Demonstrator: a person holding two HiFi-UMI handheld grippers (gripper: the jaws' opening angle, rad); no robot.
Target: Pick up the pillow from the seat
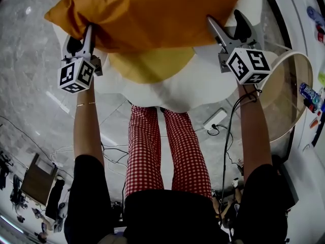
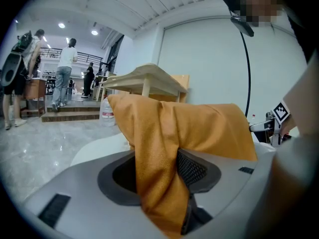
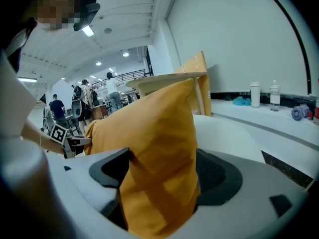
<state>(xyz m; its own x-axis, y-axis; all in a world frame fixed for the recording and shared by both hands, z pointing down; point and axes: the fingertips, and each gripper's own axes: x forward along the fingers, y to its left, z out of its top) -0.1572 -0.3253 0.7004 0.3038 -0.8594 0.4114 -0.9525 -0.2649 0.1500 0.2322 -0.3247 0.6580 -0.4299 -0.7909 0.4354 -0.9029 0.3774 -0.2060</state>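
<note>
An orange pillow (image 1: pixel 152 14) hangs level over a white seat (image 1: pixel 203 85) between my two grippers. My left gripper (image 1: pixel 89 37) is shut on the pillow's left edge. In the left gripper view the orange cloth (image 2: pixel 199 128) is bunched tight between the pads of that gripper (image 2: pixel 159 173). My right gripper (image 1: pixel 226 24) is at the pillow's right edge with its jaws spread wide. In the right gripper view a loose pillow corner (image 3: pixel 154 133) fills the gap of the right gripper (image 3: pixel 159 178) without being pinched. A yellow cushion (image 1: pixel 152 65) lies on the seat under the pillow.
A round table with a pale wooden rim (image 1: pixel 299 65) stands at the right, with bottles (image 1: pixel 309 93) beyond it. Cables (image 1: pixel 223 131) trail on the marble floor by my legs. A wooden table (image 2: pixel 149 78) and several people (image 2: pixel 65 73) are farther off.
</note>
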